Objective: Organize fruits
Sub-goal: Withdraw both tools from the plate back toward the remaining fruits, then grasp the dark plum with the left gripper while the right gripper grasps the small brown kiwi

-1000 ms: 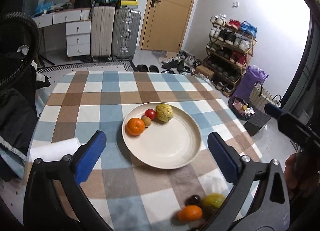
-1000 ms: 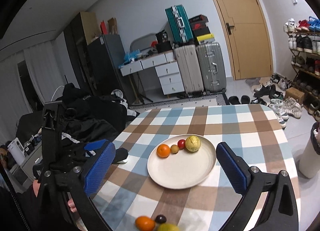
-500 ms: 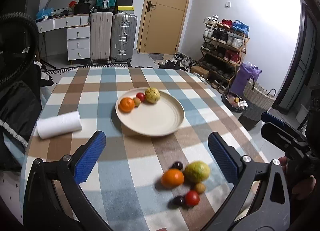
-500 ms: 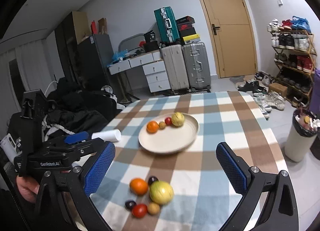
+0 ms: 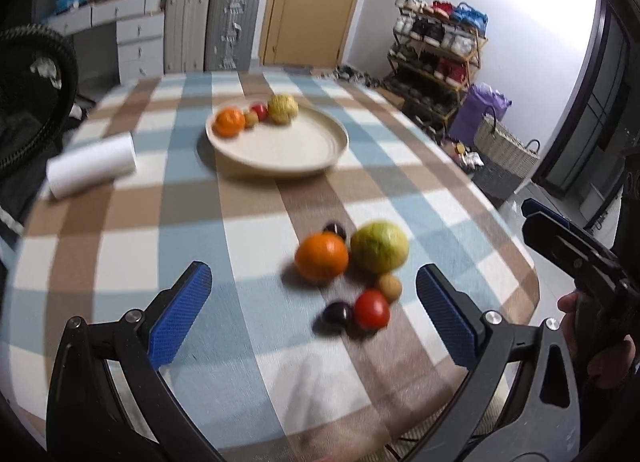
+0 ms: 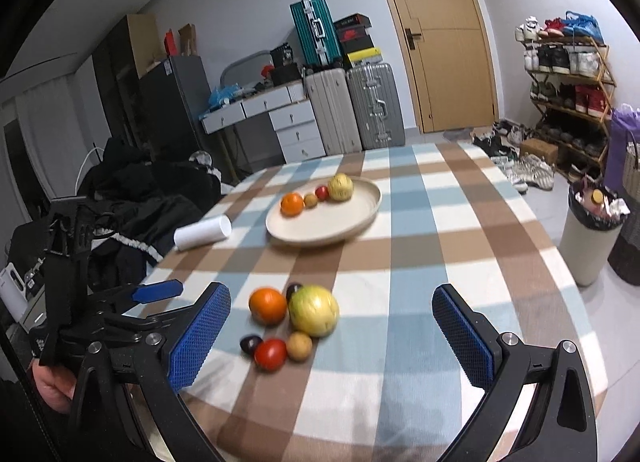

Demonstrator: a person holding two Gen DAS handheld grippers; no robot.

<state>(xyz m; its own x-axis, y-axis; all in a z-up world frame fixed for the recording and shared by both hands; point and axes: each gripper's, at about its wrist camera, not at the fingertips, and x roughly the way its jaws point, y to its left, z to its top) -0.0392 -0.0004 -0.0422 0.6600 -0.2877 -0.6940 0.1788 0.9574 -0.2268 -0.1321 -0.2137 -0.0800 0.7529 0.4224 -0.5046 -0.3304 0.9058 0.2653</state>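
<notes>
Two hand-held grippers over the checked table (image 5: 120,222), both empty with blue pads spread wide: left hand-held gripper (image 5: 312,310), right hand-held gripper (image 6: 332,326). Near edge of table: six loose fruits in a tight cluster. One orange (image 6: 267,305) touching one large yellow-green fruit (image 6: 313,310), one dark plum (image 6: 293,289) tucked behind them, one red tomato (image 6: 270,354), one small tan fruit (image 6: 299,346), one more dark plum (image 6: 250,343). Farther back, one cream plate (image 6: 344,222) holding four fruits in a row along its far rim: orange (image 6: 292,203), small tan fruit (image 6: 310,200), red tomato (image 6: 321,193), yellow fruit (image 6: 340,187). One white paper roll (image 6: 202,232) lying left of plate.
</notes>
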